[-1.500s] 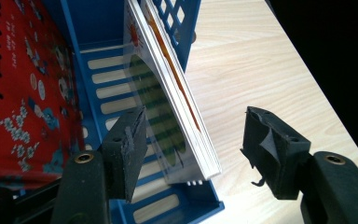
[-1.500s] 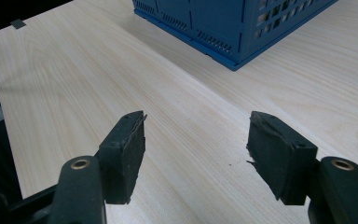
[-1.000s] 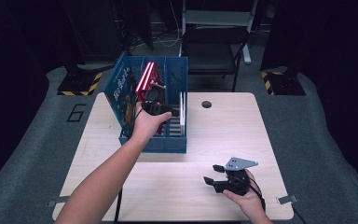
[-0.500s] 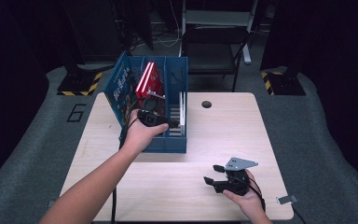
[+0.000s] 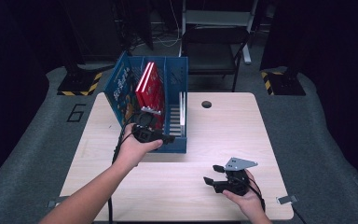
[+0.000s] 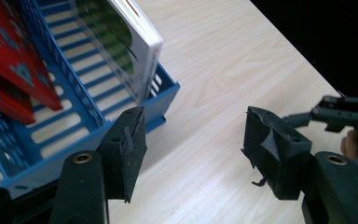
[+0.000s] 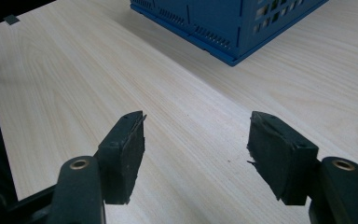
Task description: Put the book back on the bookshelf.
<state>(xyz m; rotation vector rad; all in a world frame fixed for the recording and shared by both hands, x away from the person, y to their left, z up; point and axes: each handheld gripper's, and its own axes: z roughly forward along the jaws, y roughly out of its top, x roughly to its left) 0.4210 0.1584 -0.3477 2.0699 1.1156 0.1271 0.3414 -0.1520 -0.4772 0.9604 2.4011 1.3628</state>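
**Left gripper pulled back from the blue rack**

Since one second ago, my left gripper [image 5: 154, 135] has moved back from inside the blue file rack [image 5: 179, 140] toward its near edge. Its jaws are spread and nothing is between them. In the rack I see a red book [image 5: 148, 88] leaning in the middle compartment and a white-edged book [image 6: 121, 42] standing just beside the front corner. My right gripper [image 5: 214, 177] has stayed low over the wooden table [image 5: 223, 126], well apart from the rack, its jaws also spread and empty.
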